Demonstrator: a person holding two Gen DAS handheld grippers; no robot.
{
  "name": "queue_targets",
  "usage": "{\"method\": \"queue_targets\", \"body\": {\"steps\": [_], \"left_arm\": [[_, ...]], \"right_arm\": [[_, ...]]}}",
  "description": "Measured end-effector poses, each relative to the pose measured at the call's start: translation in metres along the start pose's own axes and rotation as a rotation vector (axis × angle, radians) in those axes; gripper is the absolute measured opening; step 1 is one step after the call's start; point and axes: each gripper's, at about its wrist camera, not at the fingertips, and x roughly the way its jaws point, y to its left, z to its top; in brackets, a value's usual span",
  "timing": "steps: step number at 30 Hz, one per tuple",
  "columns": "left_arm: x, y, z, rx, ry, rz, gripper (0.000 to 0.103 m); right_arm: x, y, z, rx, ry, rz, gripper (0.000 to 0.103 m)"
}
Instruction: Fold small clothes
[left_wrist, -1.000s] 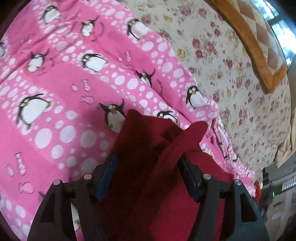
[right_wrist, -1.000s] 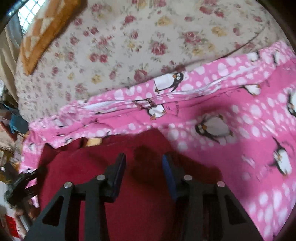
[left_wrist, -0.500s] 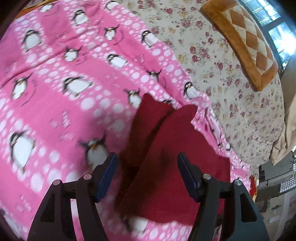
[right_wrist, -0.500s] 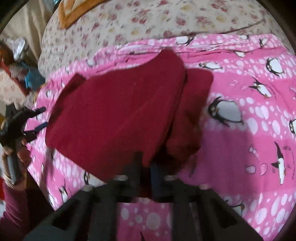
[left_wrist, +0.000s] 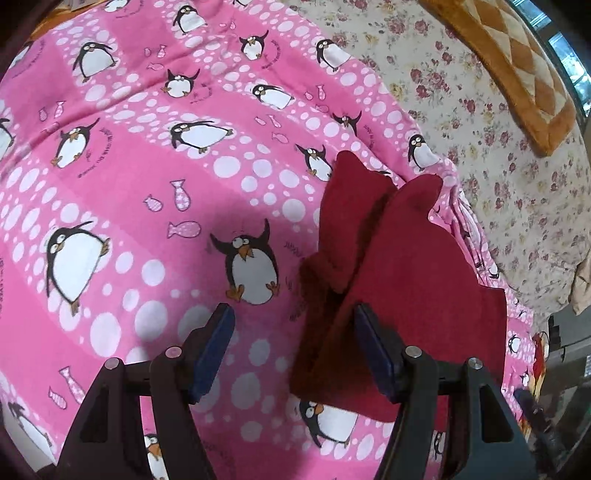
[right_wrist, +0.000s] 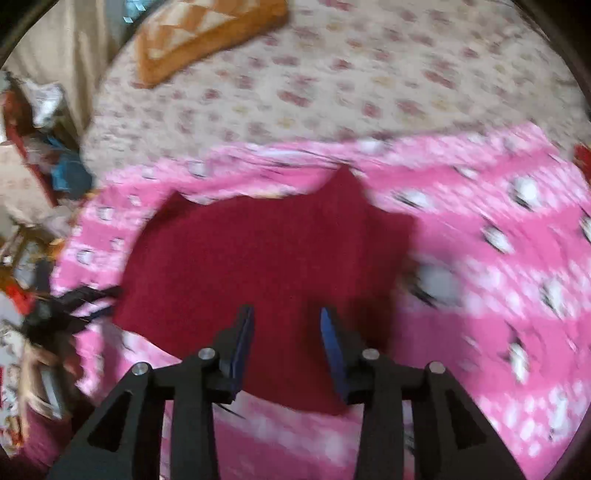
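Observation:
A dark red garment (left_wrist: 413, 280) lies folded on the pink penguin blanket (left_wrist: 155, 177), with two pointed flaps at its far end. My left gripper (left_wrist: 295, 347) hovers over its left edge, open, and nothing is pinched; its right finger (left_wrist: 376, 354) overlaps the cloth in the picture. In the blurred right wrist view the garment (right_wrist: 258, 251) lies spread out below my right gripper (right_wrist: 288, 343). That gripper's jaws are opening and the pads do not press on the cloth. The left gripper (right_wrist: 74, 306) shows at the garment's left edge.
Beyond the blanket lies a cream floral bedspread (left_wrist: 498, 147) with an orange checked pillow (left_wrist: 517, 74) on it. Past the bed's edge are cluttered things on the floor (right_wrist: 40, 155). The blanket (right_wrist: 498, 258) stretches far to the right.
My left gripper has let the red cloth out from between its fingers and drawn away to its left side. My right gripper shut on the garment, then parted its jaws and rose; the garment now lies flat.

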Motion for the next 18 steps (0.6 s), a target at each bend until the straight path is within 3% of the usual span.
{"method": "queue_targets", "body": {"steps": [8, 13, 18], "left_arm": [[0.005, -0.001, 0.000, 0.023, -0.004, 0.014, 0.047], [0.009, -0.002, 0.002, 0.036, 0.003, 0.020, 0.048], [0.012, -0.004, 0.004, 0.043, -0.001, 0.031, 0.050]], "right_arm": [[0.130, 0.106, 0.069, -0.147, 0.086, 0.134, 0.039], [0.209, 0.154, 0.102, -0.196, 0.119, 0.120, 0.039], [0.260, 0.179, 0.116, -0.222, 0.154, 0.067, 0.039]]}}
